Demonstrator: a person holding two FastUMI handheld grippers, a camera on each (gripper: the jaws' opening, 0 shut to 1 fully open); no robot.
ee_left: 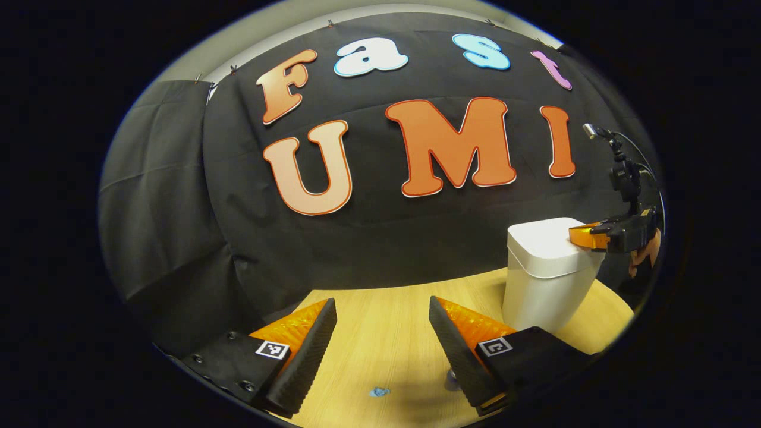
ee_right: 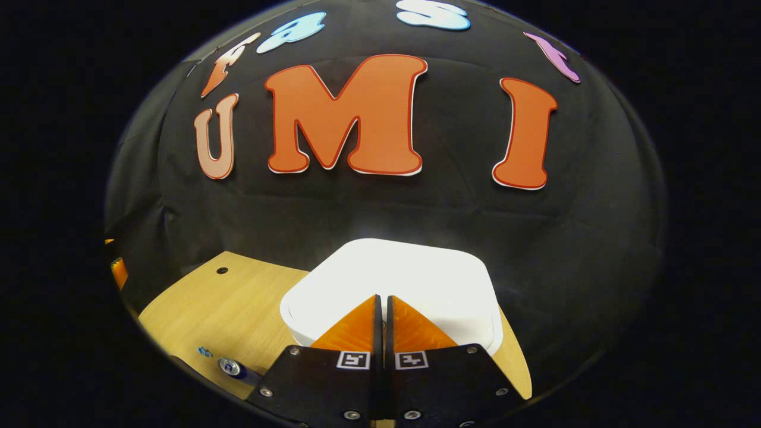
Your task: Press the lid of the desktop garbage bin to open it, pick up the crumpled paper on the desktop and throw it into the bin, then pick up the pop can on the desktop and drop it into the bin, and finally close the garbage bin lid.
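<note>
The white desktop bin [ee_left: 544,279] stands on the wooden table [ee_left: 386,333] to the right, its lid [ee_right: 392,279] down. My right gripper [ee_right: 382,300] is shut with nothing between its fingers, and its tips sit over the near part of the lid; I cannot tell whether they touch it. In the left gripper view that right gripper [ee_left: 585,235] reaches over the bin's right top edge, held by a hand. My left gripper [ee_left: 381,303] is open low over the table, left of the bin. The end of the pop can [ee_right: 232,368] shows at the table's near left.
The black cloth wall hangs close behind the bin. A small blue speck [ee_left: 379,392] lies on the table between my left fingers. A small hole [ee_right: 222,270] marks the tabletop left of the bin.
</note>
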